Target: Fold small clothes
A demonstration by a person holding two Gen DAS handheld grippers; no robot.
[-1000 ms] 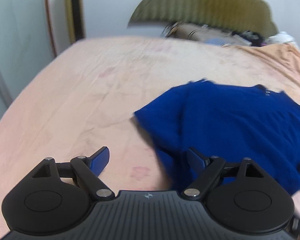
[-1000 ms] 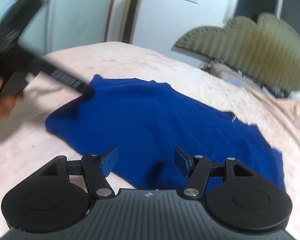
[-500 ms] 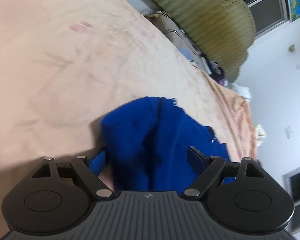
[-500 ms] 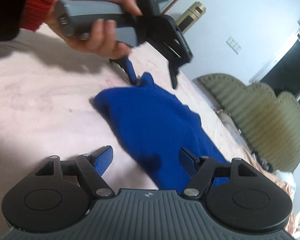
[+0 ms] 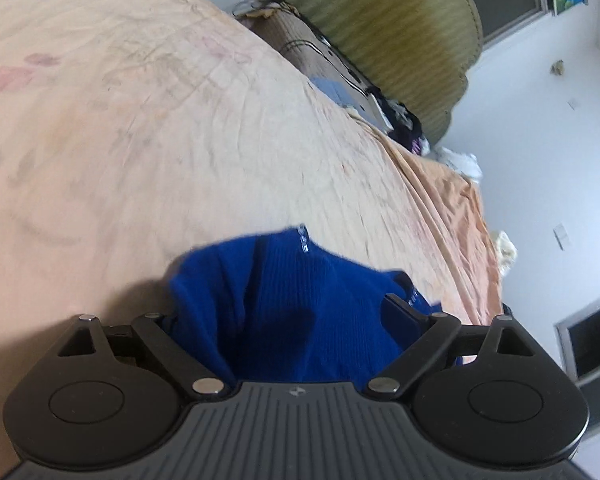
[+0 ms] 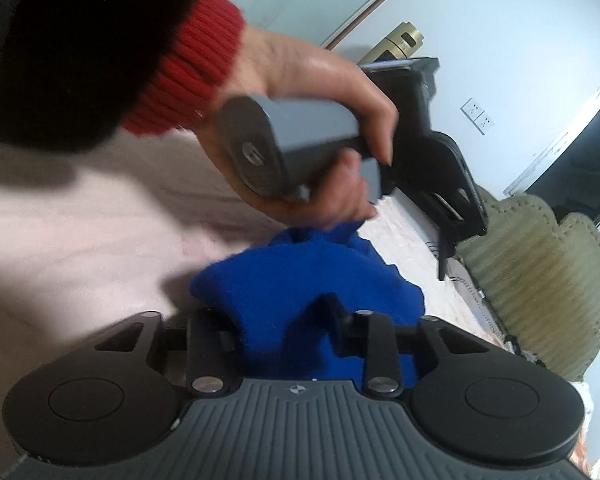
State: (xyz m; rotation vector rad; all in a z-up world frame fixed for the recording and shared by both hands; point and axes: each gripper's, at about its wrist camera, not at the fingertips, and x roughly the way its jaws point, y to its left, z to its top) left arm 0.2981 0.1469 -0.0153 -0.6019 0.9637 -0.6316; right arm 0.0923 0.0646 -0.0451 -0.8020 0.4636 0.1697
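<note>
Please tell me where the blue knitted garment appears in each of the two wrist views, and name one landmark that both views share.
Left wrist view: the blue garment sits low in the centre, between the wide-apart fingers of the left gripper.
Right wrist view: it is low in the centre, bunched between the fingers of the right gripper.
Shared landmark: the olive ribbed headboard.

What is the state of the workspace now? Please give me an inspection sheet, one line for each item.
Surface: bed with a peach sheet, wrinkled, faint marks.
Job's things: blue knitted garment, bunched on the sheet.
Clutter: small things heaped by the headboard, too blurred to name.
Grippers: left gripper open, garment between its fingers; right gripper has just been closing, shut on the garment.
Cables: a thin cord near the headboard.
Surroundings: padded olive headboard, white walls, wall sockets.
</note>
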